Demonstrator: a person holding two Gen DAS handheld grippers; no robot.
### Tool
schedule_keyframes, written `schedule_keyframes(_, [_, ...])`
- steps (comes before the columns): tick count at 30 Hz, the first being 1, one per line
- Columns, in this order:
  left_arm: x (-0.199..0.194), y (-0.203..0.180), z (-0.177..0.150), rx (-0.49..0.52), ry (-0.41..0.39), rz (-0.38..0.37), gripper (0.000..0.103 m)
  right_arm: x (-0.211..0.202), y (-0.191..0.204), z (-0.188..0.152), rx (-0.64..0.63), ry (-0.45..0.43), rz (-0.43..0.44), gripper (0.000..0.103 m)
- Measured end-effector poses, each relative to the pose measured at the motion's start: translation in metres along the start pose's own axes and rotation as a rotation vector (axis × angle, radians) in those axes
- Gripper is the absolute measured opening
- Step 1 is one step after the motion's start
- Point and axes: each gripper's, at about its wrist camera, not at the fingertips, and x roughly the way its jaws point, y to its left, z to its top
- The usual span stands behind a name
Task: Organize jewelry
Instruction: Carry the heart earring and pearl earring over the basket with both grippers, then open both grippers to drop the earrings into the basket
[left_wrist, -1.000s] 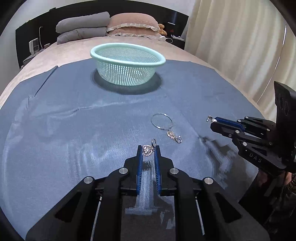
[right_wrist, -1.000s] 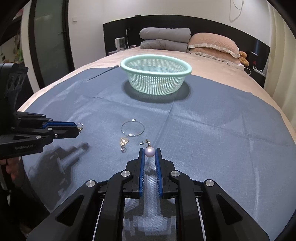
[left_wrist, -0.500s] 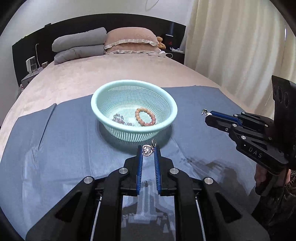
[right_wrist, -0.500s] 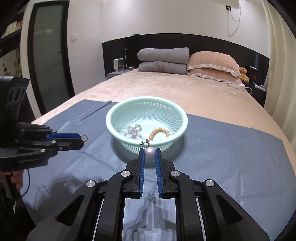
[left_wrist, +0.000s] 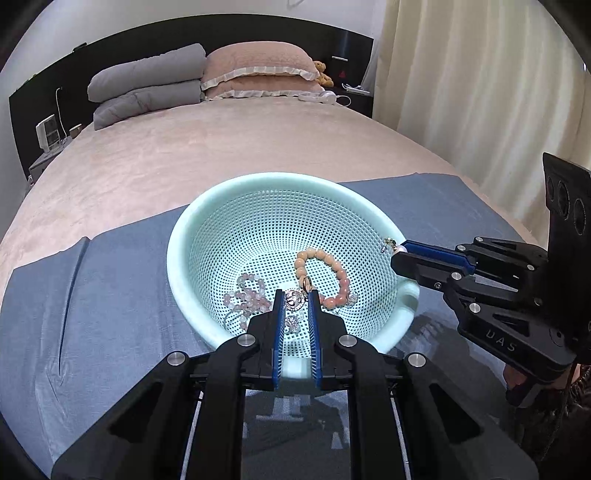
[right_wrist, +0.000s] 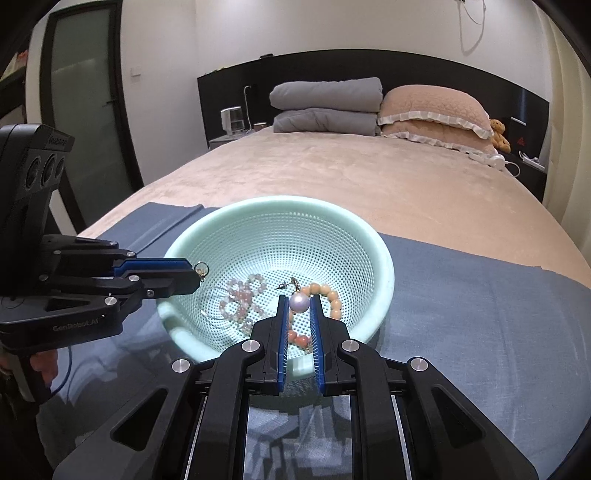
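A mint-green mesh basket (left_wrist: 207, 229) (right_wrist: 384, 258) stands on a blue cloth on the bed. In it lie an orange bead bracelet (left_wrist: 332, 262) (right_wrist: 332, 295) and a pale pink bead bracelet (left_wrist: 247, 291) (right_wrist: 240, 291). My left gripper (left_wrist: 295, 297) (right_wrist: 197, 271) is shut on a silver heart-shaped earring (left_wrist: 295, 298) and holds it over the basket's near rim. My right gripper (right_wrist: 299, 301) (left_wrist: 397, 253) is shut on a pearl earring (right_wrist: 299, 302) (left_wrist: 391, 244), also over the basket, at its right rim.
The blue cloth (left_wrist: 92, 295) (right_wrist: 480, 295) covers the near part of a beige bed (left_wrist: 184, 147). Grey and pink pillows (right_wrist: 369, 107) lie by the black headboard. Curtains (left_wrist: 480, 92) hang to the right; a door (right_wrist: 88, 110) is at the left.
Both grippers have moved forward from the open cloth to above the basket, each still holding its earring. The hoop and charm on the cloth have dropped out of view.
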Motion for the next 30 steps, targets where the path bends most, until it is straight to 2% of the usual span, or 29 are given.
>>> schedule_keyframes(9, [0.007,0.009,-0.004,-0.018,0.013,-0.016,0.013,0.010,-0.006,-0.001,0.018,0.011,0.001,0.012])
schedule_keyframes(17, [-0.003,0.008,-0.006,-0.020,0.020,-0.003,0.013,-0.009,-0.005,-0.005,0.026,-0.005,-0.007,0.012])
schedule_keyframes(22, [-0.022,0.007,-0.010,-0.027,-0.007,0.017,0.013,-0.037,-0.005,-0.026,0.033,0.001,-0.007,0.012])
schedule_keyframes(25, [-0.039,0.005,-0.017,-0.021,-0.025,0.022,0.015,-0.047,-0.001,-0.043,0.023,0.042,0.002,0.012])
schedule_keyframes(27, [-0.050,0.002,-0.022,-0.013,-0.034,0.032,0.021,-0.050,0.004,-0.053,0.007,0.067,0.004,0.012])
schedule_keyframes(30, [-0.064,-0.003,-0.033,-0.006,-0.046,0.059,0.021,-0.050,0.014,-0.069,-0.015,0.105,-0.002,0.012])
